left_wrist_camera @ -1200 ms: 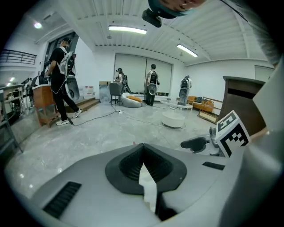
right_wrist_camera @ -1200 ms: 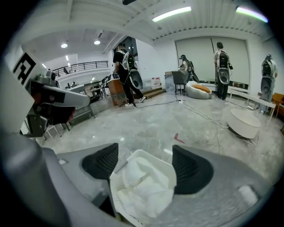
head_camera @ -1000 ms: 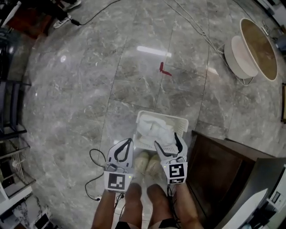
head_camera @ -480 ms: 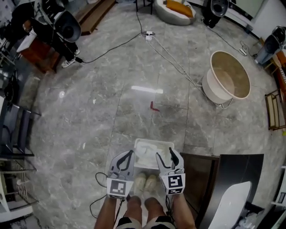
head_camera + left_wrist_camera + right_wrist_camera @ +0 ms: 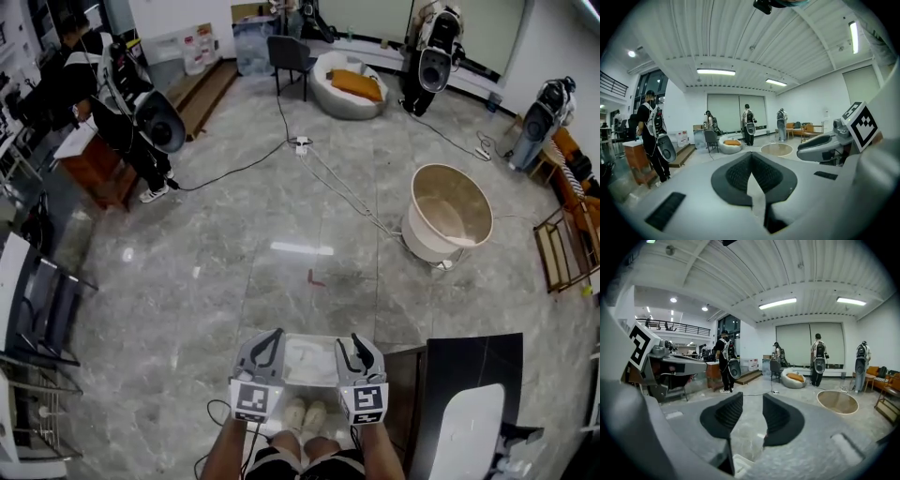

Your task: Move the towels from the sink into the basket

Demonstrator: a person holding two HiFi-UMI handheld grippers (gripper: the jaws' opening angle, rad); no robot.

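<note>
In the head view the white basket (image 5: 310,337) stands on the grey floor in front of the person's feet, with white towels (image 5: 309,360) heaped in it. My left gripper (image 5: 270,337) hangs over its left side and my right gripper (image 5: 349,343) over its right side, both well above it. The left gripper (image 5: 751,157) is shut, its tips meeting on nothing. The right gripper (image 5: 752,401) has just been closing; a narrow gap remains and nothing is between the pads. A white sink (image 5: 473,427) sits in the dark counter (image 5: 469,361) at the lower right.
A round beige tub (image 5: 452,216) stands on the floor at the right, with cables (image 5: 337,183) running across to it. People with backpack rigs (image 5: 141,112) stand at the far left and back. Dark chairs (image 5: 42,309) line the left edge and a rack (image 5: 562,248) the right.
Both grippers have risen away from the basket, which now looks smaller below them. The head view has tilted up and shows far more of the room. The right jaws have narrowed.
</note>
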